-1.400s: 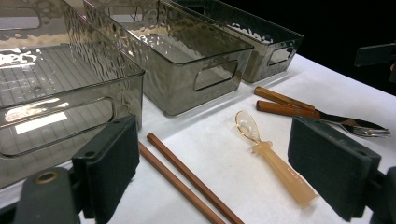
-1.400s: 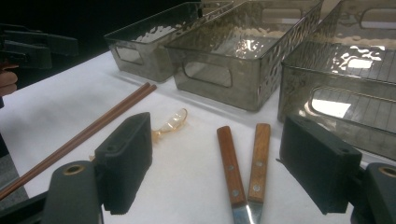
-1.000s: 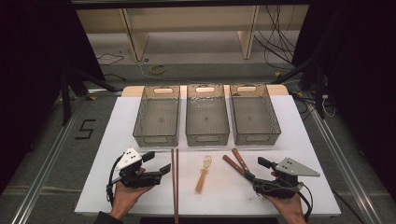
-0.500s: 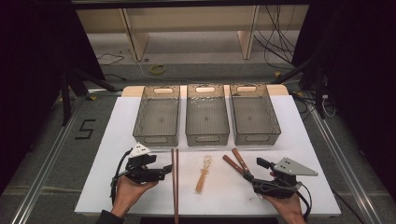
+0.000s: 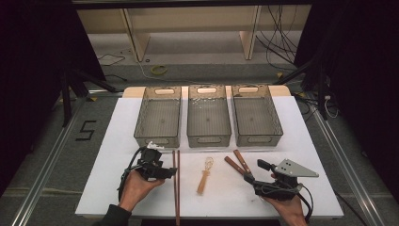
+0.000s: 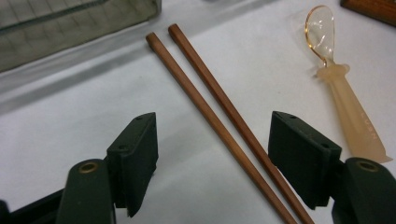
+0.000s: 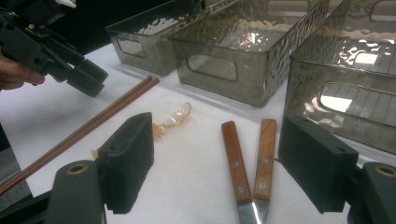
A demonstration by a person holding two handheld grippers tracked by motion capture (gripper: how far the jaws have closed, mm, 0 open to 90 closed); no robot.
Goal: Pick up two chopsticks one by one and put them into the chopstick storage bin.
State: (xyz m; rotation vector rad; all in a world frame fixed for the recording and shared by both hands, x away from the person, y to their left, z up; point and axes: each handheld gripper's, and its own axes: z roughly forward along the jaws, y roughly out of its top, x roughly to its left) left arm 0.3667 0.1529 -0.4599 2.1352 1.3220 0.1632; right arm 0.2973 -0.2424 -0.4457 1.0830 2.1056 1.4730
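Two chopsticks [image 6: 224,121] are lying side by side before three bins [image 5: 208,115]; the left gripper [image 6: 212,154] is straddling them, jaws closing, untouching. The right gripper [image 7: 217,163] is gaping over two knives [image 7: 250,158].

Left gripper [image 5: 170,172] slid to the chopsticks [image 5: 176,181] (jaws closing, straddling them).

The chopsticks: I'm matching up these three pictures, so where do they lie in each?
High view: chopsticks, lower left of centre, beside the left gripper.
Left gripper view: running diagonally between its open jaws.
Right gripper view: left side, slanting toward the bins.
Shared landmark: the translucent spoon beside them.
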